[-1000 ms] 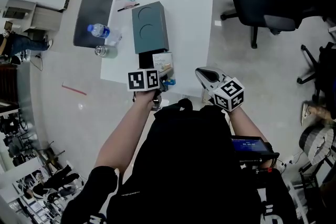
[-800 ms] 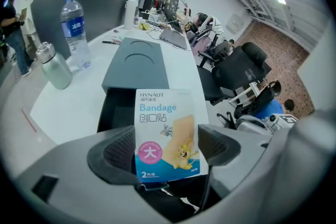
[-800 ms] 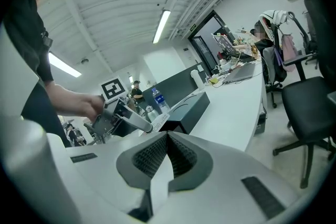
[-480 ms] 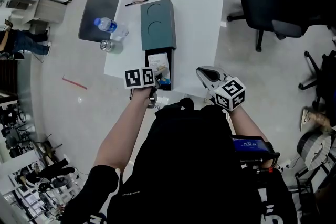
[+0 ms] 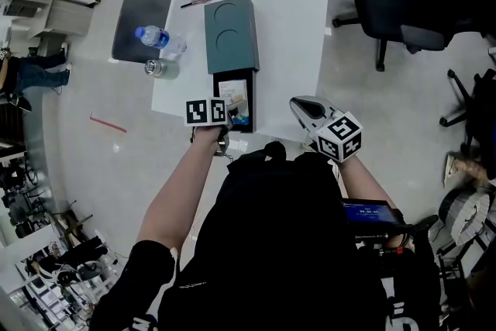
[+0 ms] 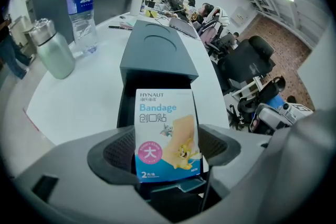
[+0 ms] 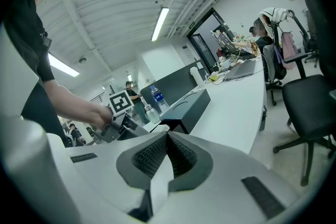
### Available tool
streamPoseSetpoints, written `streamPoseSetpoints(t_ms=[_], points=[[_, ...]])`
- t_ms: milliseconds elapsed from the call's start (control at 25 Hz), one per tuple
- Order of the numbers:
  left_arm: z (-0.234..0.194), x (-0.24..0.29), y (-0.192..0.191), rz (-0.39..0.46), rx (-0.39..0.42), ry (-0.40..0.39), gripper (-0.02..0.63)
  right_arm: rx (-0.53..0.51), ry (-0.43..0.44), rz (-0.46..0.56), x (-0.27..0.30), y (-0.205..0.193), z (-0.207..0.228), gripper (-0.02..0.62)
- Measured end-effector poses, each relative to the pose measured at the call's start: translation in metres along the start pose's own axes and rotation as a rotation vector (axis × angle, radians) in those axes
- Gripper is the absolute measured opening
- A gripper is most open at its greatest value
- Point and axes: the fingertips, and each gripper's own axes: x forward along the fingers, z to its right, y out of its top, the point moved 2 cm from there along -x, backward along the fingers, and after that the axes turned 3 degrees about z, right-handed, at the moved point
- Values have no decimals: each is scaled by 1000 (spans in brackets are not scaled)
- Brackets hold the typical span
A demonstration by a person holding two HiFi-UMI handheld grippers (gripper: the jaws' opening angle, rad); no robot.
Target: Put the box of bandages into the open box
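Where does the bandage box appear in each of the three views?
Head view: bandage box at centre, held by the left tool, at the open end of the dark box.
Left gripper view: lower centre, upright between the tool's jaws.
Right gripper view: not visible.
Shared landmark: the dark box, in all three views.

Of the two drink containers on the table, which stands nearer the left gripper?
The short metal flask, not the clear, blue-capped water bottle: the bottle stands behind the flask, farther from the left gripper.
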Motion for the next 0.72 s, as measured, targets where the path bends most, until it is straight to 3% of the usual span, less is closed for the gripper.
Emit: streamPoseSetpoints(t_ms=[320,720], points=[[0,17,5,-49,56,18,376,17,-15,-4,0,-3,0,26],[-2,30,3,-128,85,109,376,29,-46,8,-4,0,8,26]])
